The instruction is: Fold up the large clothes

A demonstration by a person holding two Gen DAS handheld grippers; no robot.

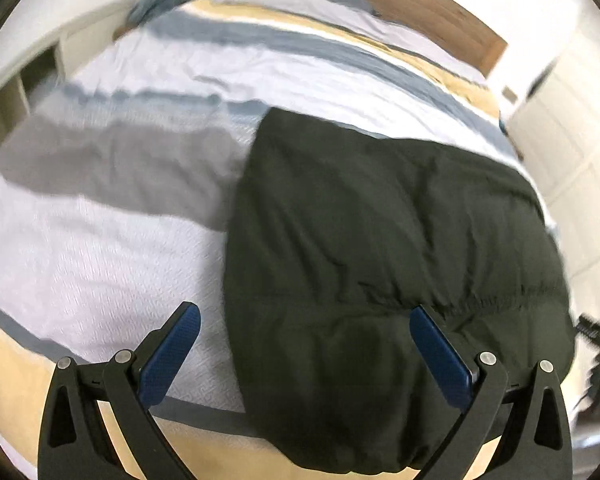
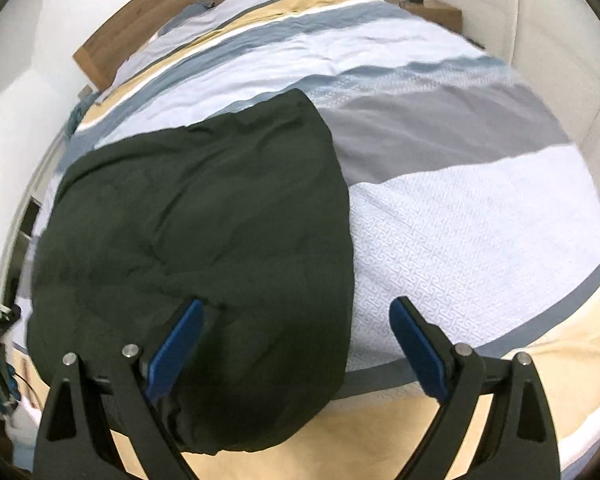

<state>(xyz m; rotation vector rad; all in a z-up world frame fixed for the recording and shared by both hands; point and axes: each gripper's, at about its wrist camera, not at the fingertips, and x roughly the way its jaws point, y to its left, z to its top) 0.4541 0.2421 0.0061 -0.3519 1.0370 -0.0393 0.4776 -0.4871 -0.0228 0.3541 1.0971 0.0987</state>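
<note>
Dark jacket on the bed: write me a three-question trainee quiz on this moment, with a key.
1. True or false: the left gripper is shut on the dark jacket.
2. Which lies under the jacket? A) a bare floor B) a striped bedspread C) a table
3. Fill in: the right gripper has its jaws ____.

Key: 1 false, both grippers are open and hold nothing; 2 B; 3 open.

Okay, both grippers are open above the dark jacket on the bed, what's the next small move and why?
Probably lower both grippers onto the jacket's near edge and pinch it. The left gripper and right gripper both hang open and hold nothing, while the dark jacket lies as a bulky, rumpled rectangle on the striped bedspread, seemingly one fold short.
</note>
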